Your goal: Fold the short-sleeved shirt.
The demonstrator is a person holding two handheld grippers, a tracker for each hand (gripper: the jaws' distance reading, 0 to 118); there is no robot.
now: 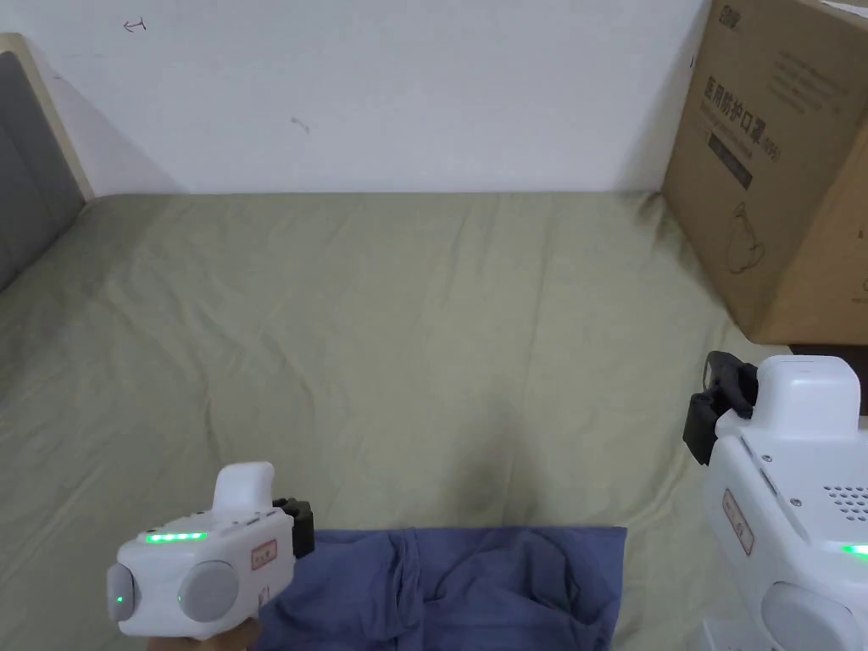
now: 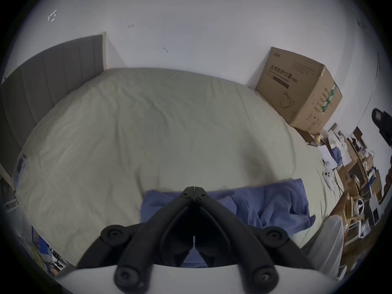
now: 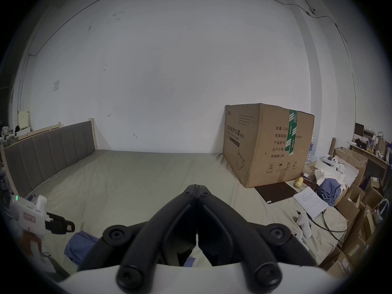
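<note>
A crumpled blue short-sleeved cotton shirt (image 1: pixel 449 585) lies bunched at the near edge of a bed covered w/ a wrinkled olive-green sheet (image 1: pixel 381 339). The white handheld left gripper (image 2: pixel 194 194), black jaws pressed together and gripping nothing, hovers above the shirt's left end; in the head view its body sits just beside the cloth. The matching right gripper (image 3: pixel 196 189), jaws likewise closed tip to tip w/ nothing between them, is held higher, off to the right, well apart from the shirt, pointing toward the white wall (image 1: pixel 407 93). A large brown cardboard box (image 1: pixel 780 161) stands on the bed's far right corner against that wall. A grey padded headboard (image 3: pixel 48 150) runs along the left side.
</note>
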